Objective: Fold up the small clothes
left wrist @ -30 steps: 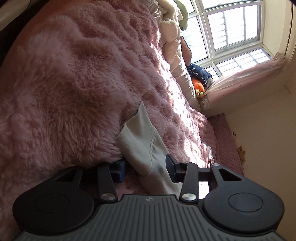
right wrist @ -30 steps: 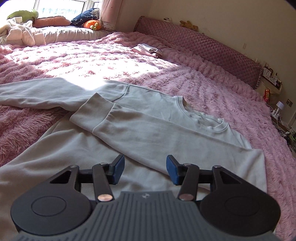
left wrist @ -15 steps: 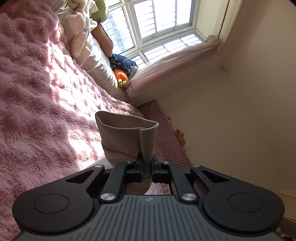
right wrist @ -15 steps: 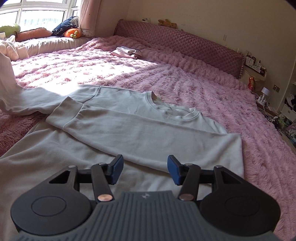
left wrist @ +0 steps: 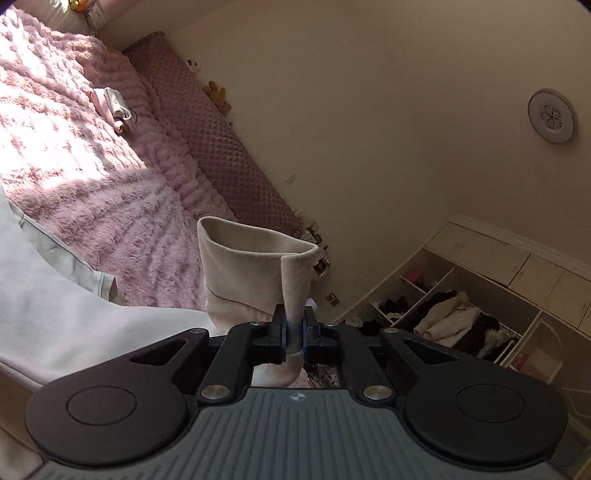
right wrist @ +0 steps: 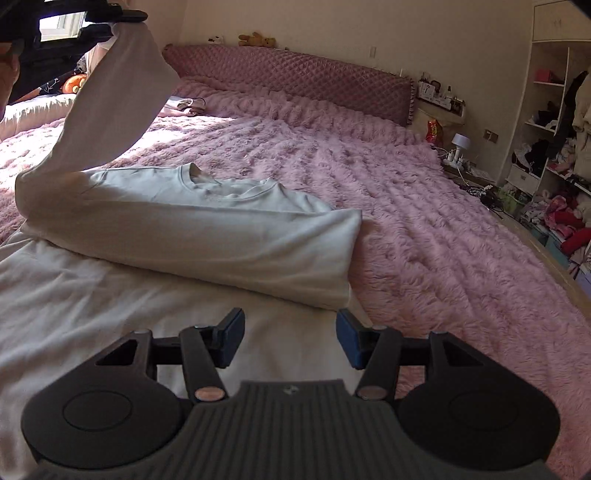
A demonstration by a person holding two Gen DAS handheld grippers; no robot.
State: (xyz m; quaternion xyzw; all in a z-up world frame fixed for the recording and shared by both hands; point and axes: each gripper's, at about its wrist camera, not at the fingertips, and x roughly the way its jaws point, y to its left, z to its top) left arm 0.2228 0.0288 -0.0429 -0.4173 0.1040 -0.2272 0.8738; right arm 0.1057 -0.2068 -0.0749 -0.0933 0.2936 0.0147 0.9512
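A pale grey sweatshirt (right wrist: 207, 229) lies face up on the pink fluffy bed cover (right wrist: 424, 236), one sleeve folded across its chest. My left gripper (left wrist: 294, 332) is shut on the ribbed cuff (left wrist: 255, 273) of the other sleeve and holds it high in the air. In the right wrist view that sleeve (right wrist: 110, 99) rises from the shoulder up to the left gripper (right wrist: 110, 16) at the top left. My right gripper (right wrist: 290, 338) is open and empty, low over the sweatshirt's lower body.
A quilted pink headboard (right wrist: 295, 85) runs along the far side with small plush toys (right wrist: 256, 38) on top. A small folded pile (right wrist: 183, 105) lies on the bed near it. Open shelves with clothes (right wrist: 554, 147) stand at the right. A lamp and cables (right wrist: 461, 151) sit beside the bed.
My left gripper closed on the sleeve cuff, lifted it off the bed and swung it up and over towards the sweatshirt's body. My right gripper stayed open and turned slightly right.
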